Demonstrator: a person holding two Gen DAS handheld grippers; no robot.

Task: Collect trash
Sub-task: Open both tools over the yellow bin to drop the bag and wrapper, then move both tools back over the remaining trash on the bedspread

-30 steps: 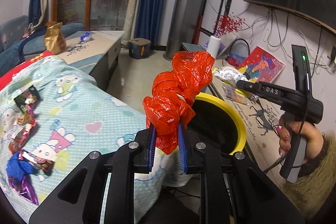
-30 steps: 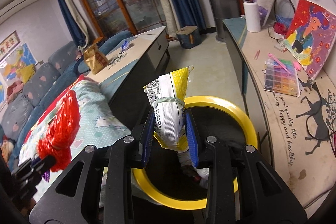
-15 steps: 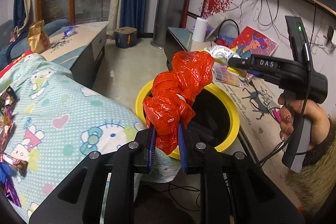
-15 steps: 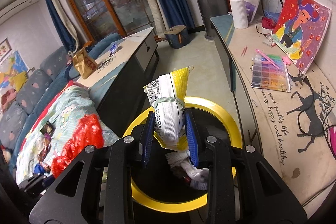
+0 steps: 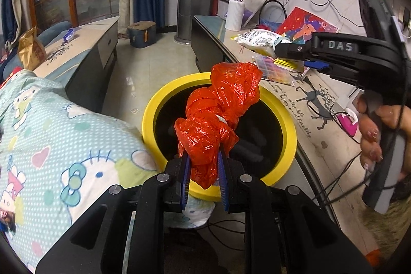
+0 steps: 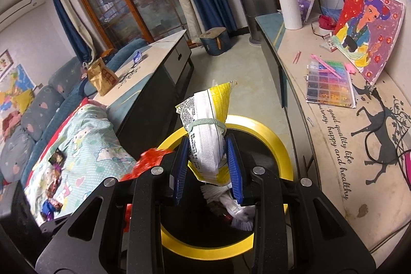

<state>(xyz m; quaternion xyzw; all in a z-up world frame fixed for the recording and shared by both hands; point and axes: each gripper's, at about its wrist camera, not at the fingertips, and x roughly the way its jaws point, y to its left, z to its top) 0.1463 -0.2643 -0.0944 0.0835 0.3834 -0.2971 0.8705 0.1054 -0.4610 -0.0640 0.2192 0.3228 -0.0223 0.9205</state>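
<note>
My left gripper (image 5: 204, 173) is shut on a crumpled red plastic bag (image 5: 218, 117) and holds it over the near rim of the yellow-rimmed trash bin (image 5: 290, 125). My right gripper (image 6: 208, 166) is shut on a white and yellow snack bag (image 6: 208, 130) tied with a band, held above the same bin (image 6: 280, 145). White crumpled trash (image 6: 239, 207) lies inside the bin. The right gripper with its snack bag (image 5: 259, 40) also shows in the left wrist view, above the bin's far side. The red bag (image 6: 149, 158) shows at the bin's left edge in the right wrist view.
A Hello Kitty blanket (image 5: 51, 145) lies left of the bin, with several wrappers (image 6: 54, 158) on it. A long counter (image 6: 334, 145) on the right carries a bead box (image 6: 331, 86), a painting (image 6: 367, 30) and a white vase (image 6: 289, 7). A brown bag (image 6: 101, 76) stands on the low cabinet.
My left gripper has swung right with the red bag, from over the blanket to over the bin. My right gripper has stayed above the bin, its snack bag still held.
</note>
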